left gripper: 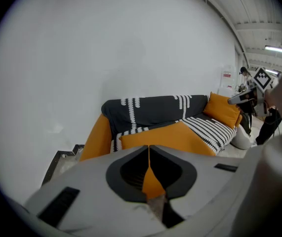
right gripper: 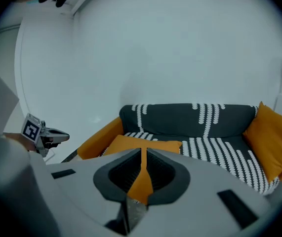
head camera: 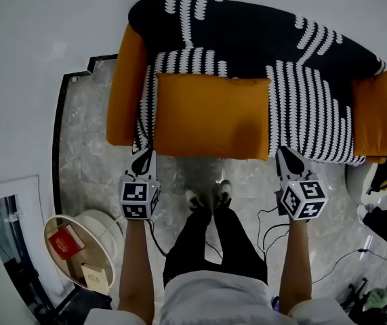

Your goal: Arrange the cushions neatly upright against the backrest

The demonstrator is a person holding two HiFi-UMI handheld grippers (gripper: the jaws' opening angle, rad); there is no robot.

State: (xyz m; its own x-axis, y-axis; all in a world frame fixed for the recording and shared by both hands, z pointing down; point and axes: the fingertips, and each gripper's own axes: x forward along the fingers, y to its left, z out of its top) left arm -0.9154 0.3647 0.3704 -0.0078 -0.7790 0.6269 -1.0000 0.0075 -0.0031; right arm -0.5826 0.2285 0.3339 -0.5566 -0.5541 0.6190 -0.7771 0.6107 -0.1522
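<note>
While the person stood at the front of the sofa (head camera: 315, 114), the left tool (head camera: 142, 158) pointed at the near left corner of the big orange cushion (head camera: 210, 114). Its jaws were barely parted. In the left gripper view only a thin slit showed between the tips, with orange fabric visible beyond it and nothing pinched. The right tool (head camera: 284, 153) mirrored it at the near right corner, also drawn almost together and empty. From the head view both tips sat just beside the cushion's front edge, though that steep angle made it hard to tell whether either one brushed the fabric.

The cushion lay flat on the seat, its long side parallel to the backrest (head camera: 247, 26), with a strip of striped seat between them. The sofa was dark with rows of white marks. A second orange cushion (head camera: 376, 114) leaned at the right end, and an orange slab (head camera: 125, 87) flanked the left end.

The big cushion looked soft, light and plump, so it would likely give under the pads and sag in the middle if lifted by its ends alone. The two front corners, or the seam along the front edge, seemed the best places to grip, with the jaws spread wider first to take a deep bite of fabric and filling. Held at both corners, it could probably be swung up on its rear edge and leaned against the backrest. A shallow pinch might slip off the smooth cover.
</note>
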